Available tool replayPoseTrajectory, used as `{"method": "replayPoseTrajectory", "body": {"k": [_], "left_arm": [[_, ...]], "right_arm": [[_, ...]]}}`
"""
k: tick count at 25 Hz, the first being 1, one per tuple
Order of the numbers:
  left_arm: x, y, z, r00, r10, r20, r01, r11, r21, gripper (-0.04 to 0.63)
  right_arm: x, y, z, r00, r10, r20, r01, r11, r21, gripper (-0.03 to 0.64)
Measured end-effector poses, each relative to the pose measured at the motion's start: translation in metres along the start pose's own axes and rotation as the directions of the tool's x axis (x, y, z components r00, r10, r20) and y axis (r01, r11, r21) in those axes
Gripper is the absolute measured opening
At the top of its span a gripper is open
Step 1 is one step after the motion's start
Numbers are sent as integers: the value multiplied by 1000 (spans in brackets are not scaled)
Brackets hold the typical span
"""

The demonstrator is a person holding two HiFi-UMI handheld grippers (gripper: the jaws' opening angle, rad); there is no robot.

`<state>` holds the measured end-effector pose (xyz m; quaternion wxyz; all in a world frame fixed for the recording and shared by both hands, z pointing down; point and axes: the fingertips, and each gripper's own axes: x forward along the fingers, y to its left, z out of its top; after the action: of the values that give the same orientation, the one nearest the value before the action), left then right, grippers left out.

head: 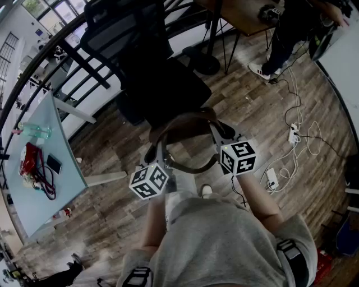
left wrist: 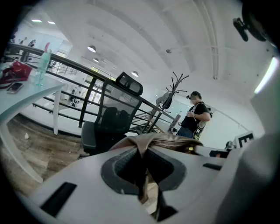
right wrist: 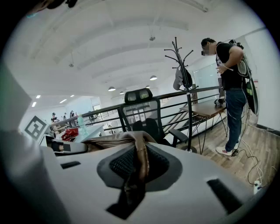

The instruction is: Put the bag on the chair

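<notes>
Both left gripper (left wrist: 142, 164) and right gripper (right wrist: 139, 164) pinch the bag strap (head: 188, 116) in their jaws; the chair (head: 168, 84) stands just beyond, slightly left.

Wood-plank floor (head: 112, 207) with cables (head: 297, 147) lying around, pale blue table (head: 61, 193) off left, black railing (right wrist: 189, 118), windows (head: 53, 11) past it, a coat rack (right wrist: 177, 52), wooden desk (right wrist: 205, 109), white ceiling (right wrist: 131, 43) with round lights (right wrist: 153, 78).

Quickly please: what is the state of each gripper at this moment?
Left gripper: closed, holding the bag by its strap.
Right gripper: closed on the same bag.
</notes>
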<state>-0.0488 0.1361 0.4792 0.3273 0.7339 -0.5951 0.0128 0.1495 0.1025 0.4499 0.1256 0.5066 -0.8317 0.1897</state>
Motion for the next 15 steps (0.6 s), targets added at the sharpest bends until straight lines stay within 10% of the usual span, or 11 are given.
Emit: {"method": "replayPoseTrajectory", "body": {"k": [15], "left_arm": [[-133,-62,-58,996,59,71,-60,998,16,40]], "right_arm": [[-135,32,-36,996,78,38,-77,997,-31,41]]}}
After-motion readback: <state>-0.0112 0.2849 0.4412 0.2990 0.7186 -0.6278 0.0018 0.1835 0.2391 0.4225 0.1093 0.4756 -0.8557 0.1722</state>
